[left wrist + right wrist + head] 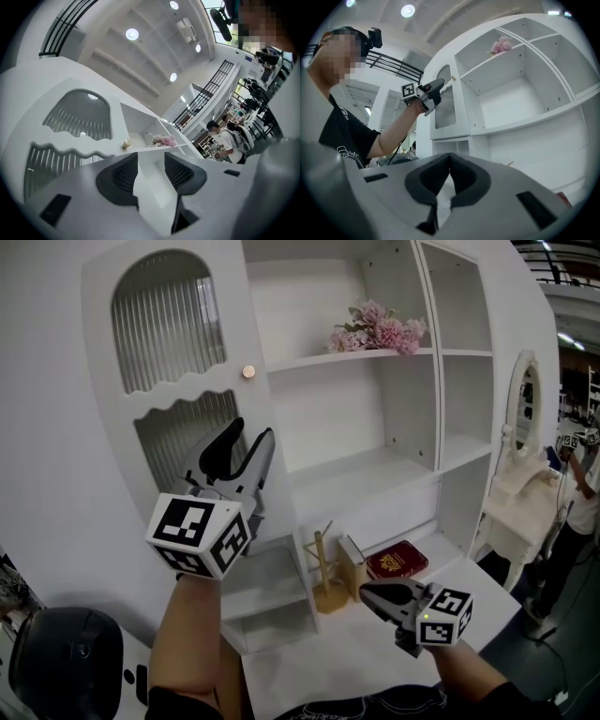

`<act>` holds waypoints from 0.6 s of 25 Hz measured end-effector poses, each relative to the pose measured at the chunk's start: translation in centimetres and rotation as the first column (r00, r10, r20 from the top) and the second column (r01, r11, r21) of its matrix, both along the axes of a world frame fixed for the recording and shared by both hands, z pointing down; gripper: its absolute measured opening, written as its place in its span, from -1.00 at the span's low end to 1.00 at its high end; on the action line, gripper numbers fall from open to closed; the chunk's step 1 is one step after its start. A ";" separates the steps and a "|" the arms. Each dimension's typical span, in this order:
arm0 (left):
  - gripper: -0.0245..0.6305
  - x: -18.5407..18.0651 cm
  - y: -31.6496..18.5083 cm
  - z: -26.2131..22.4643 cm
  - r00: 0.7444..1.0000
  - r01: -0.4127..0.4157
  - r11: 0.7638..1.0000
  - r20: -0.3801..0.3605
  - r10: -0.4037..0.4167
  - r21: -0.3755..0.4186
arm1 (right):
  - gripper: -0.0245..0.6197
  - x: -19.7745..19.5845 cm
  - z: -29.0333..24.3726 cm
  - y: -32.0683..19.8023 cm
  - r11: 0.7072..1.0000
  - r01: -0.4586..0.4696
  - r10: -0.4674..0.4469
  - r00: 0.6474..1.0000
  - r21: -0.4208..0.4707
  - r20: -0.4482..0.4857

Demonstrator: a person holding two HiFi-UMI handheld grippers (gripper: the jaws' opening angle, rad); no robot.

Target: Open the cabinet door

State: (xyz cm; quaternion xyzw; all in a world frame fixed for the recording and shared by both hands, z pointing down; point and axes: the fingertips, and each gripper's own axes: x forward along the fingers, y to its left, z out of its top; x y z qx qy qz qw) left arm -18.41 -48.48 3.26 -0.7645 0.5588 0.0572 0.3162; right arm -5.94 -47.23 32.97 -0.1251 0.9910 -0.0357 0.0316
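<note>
The white cabinet door (173, 381) with two ribbed glass panes fills the left of the head view and looks flush with the cabinet front. Its small round knob (248, 371) sits on the door's right edge. My left gripper (251, 430) is raised in front of the lower pane, below the knob, jaws open and empty. In the left gripper view the knob (126, 144) lies just above and left of the open left gripper (150, 157). My right gripper (366, 591) hangs low over the table, shut on nothing. The right gripper view shows its jaw tips touching.
Open shelves to the right of the door hold pink flowers (380, 332). A wooden stand (326, 577), a tan box (352, 563) and a red book (398, 561) sit in the lower bay. A white dressing table with a mirror (527, 409) stands at the right, with a person (581, 502) beside it.
</note>
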 end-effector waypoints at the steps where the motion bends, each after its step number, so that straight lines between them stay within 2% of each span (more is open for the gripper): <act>1: -0.42 -0.1 -0.5 -0.7 1.000 0.018 1.000 0.007 -0.018 0.008 | -0.90 0.1 0.1 -0.1 1.000 0.012 -0.012 1.000 -0.004 0.003; 7: -0.40 0.1 -3.3 -3.6 0.985 0.152 0.987 0.079 -0.156 0.052 | -0.90 1.4 -0.4 -2.2 1.000 0.012 -0.011 0.999 -0.005 0.048; 15: -0.40 -1.6 -6.0 -6.3 0.955 0.290 0.953 0.031 -0.294 0.090 | -0.90 2.9 0.1 -4.3 0.999 -0.005 0.007 0.998 -0.033 0.061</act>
